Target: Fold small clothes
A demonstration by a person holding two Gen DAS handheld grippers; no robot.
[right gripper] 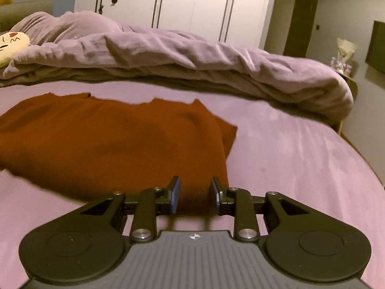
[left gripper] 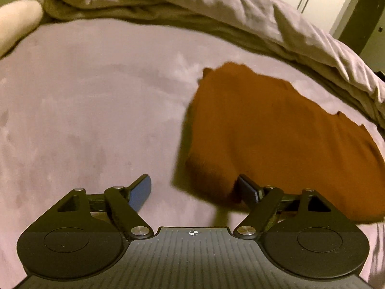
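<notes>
Bedroom w/ white wardrobe doors (right gripper: 168,2) w/ long dark handles along the back wall, grey walls and a dark doorway (right gripper: 299,19) to the right. Most of both views is a bed covered by a smooth lilac sheet (right gripper: 288,156). Behind it a rumpled lilac-grey duvet (right gripper: 192,57) is bunched in a long ridge across the far side of the bed. At far left of the right wrist view, a cream plush cushion w/ a drawn face (right gripper: 12,45) sits against the duvet.

On the sheet lies the rust-brown knit garment (right gripper: 108,139), spread mostly flat, far edge jagged, right side folded over in layers. In the left wrist view the same garment (left gripper: 276,125) fills the right half, its near-left corner raised off the sheet w/ a shadow under it.

Left gripper (left gripper: 195,189): jaws wide apart. Its right-hand finger touches the lifted ribbed corner of the garment, the left-hand finger is over bare sheet, well apart from the cloth. Not pinching anything.

Right gripper (right gripper: 195,196): jaws part-way closed, w/ a ribbed band of the garment's near edge between the blue pads (right gripper: 176,192). Cloth fills the gap and both pads look to be touching it, so it appears to have hold of that edge; how tight, can't tell.
</notes>
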